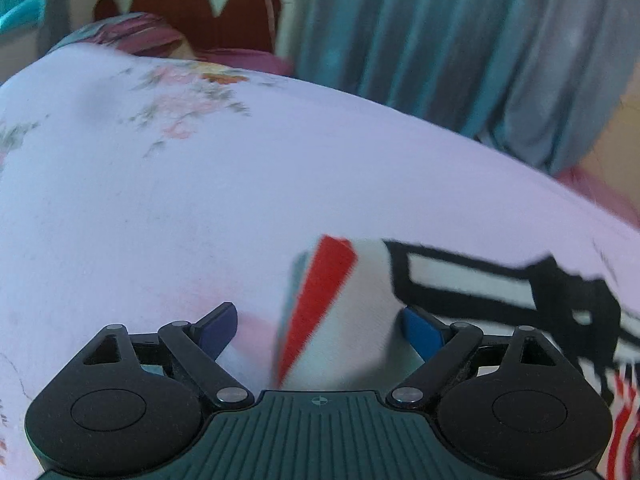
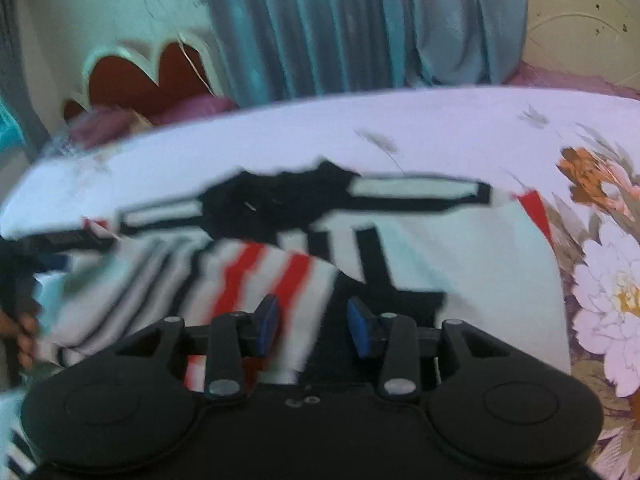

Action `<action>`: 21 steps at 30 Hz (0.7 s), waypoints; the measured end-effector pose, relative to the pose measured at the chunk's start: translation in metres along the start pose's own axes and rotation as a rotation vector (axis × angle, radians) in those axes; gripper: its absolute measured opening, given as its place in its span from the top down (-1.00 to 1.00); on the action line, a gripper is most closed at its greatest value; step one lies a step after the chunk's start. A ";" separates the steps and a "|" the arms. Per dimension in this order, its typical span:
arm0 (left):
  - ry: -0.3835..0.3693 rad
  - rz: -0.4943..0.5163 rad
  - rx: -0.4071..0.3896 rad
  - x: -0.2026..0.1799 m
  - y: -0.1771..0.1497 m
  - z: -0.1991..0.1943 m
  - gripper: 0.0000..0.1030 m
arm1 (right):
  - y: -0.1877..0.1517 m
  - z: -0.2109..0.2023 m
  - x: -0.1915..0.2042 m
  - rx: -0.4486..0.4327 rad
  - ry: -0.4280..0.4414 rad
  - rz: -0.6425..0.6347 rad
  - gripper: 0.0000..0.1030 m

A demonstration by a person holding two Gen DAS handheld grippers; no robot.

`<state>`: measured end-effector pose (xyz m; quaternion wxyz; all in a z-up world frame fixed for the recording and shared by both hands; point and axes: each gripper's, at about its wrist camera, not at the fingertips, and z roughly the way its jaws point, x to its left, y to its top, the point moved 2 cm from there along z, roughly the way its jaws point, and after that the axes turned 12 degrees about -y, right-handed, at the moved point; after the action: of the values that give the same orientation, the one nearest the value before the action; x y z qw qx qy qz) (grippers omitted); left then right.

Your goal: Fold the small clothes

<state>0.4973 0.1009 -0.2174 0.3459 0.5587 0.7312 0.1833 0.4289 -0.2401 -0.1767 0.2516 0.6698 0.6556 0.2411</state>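
A small white garment with black bands and red stripes [image 2: 440,252] lies spread on a floral bedsheet [image 2: 440,128]. A striped part of it [image 2: 248,280] is folded over near my right gripper [image 2: 314,320], which is open just above the cloth. In the left wrist view my left gripper [image 1: 320,328] is open wide, and a white corner of the garment with a red stripe [image 1: 320,300] lies between its blue fingers [image 1: 422,330]. The black-banded edge [image 1: 500,284] runs off to the right. The frames are motion-blurred.
The bed carries a white sheet with flower prints [image 1: 180,112]. Blue-grey curtains [image 2: 360,24] hang behind it, next to a dark red scalloped headboard [image 1: 208,4]. A hand [image 2: 24,332] shows at the far left of the right wrist view.
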 end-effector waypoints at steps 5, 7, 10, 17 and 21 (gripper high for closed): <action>-0.005 0.061 -0.010 -0.013 -0.007 -0.026 -0.73 | -0.003 -0.010 -0.003 -0.019 -0.008 -0.024 0.24; -0.031 0.107 -0.022 -0.023 -0.016 -0.045 -0.73 | -0.004 -0.020 -0.004 -0.038 0.022 -0.007 0.25; -0.067 0.162 -0.028 -0.038 -0.040 -0.076 -0.73 | -0.007 -0.029 0.004 -0.051 0.044 -0.029 0.25; -0.022 0.268 0.041 -0.045 -0.092 -0.089 -0.73 | -0.017 -0.019 0.020 0.001 0.040 -0.081 0.31; -0.007 0.168 0.037 -0.022 -0.098 -0.092 -0.73 | -0.027 -0.017 0.002 -0.013 0.013 -0.110 0.43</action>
<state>0.3677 0.0609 -0.2113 0.3212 0.6252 0.6838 0.1961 0.3974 -0.2370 -0.1809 0.2645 0.6296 0.6914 0.2358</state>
